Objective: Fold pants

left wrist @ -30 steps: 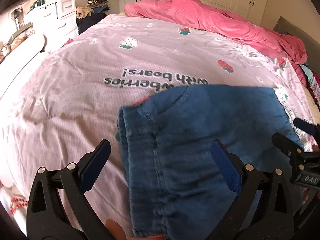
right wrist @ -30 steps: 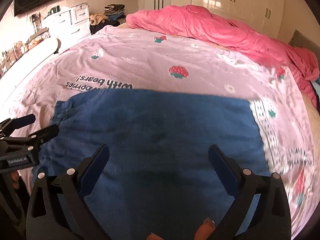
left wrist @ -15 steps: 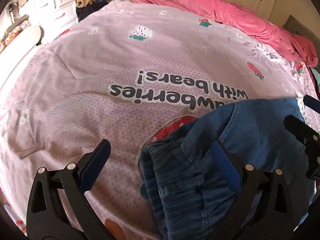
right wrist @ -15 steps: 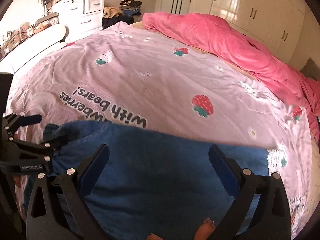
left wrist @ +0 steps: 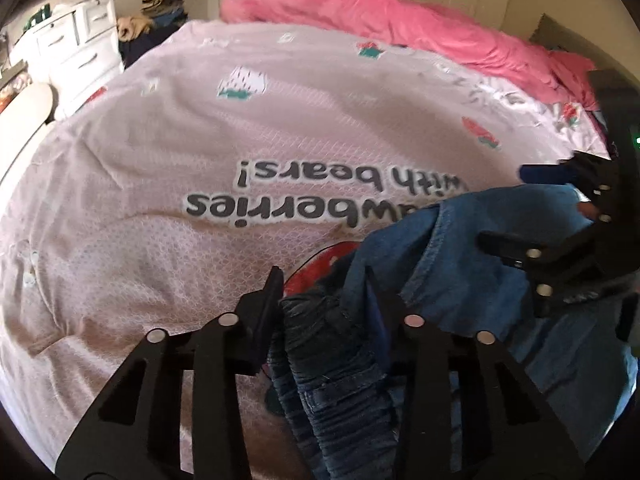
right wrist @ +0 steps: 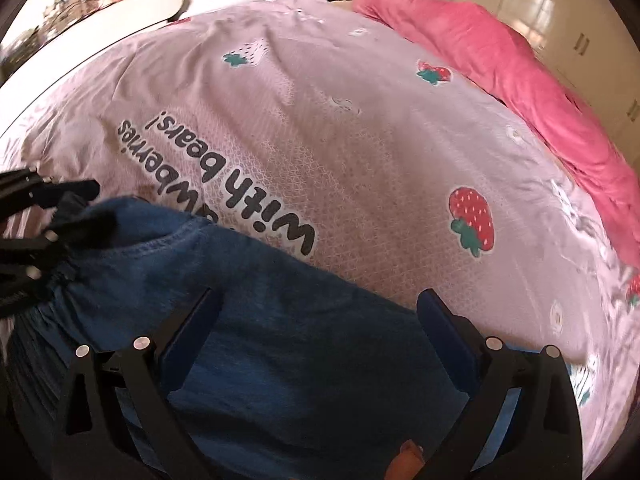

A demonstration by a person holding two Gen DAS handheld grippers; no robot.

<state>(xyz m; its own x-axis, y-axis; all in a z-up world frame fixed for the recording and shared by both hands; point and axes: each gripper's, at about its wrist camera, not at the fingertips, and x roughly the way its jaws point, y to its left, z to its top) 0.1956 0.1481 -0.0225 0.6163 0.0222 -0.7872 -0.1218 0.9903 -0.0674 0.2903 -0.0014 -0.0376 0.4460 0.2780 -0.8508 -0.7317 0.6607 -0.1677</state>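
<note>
Denim pants between closing fingers

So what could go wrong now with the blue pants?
1. The left gripper is closing on a thick bunched wad of the blue pants, probably the waistband; it might catch only some layers, and the rest could sag when lifted.
2. The right gripper hangs open over the denim with nothing pinched, so pulling from one side alone could drag the pants crooked.
3. The pink bedspread is soft, and could wrinkle underneath.
</note>
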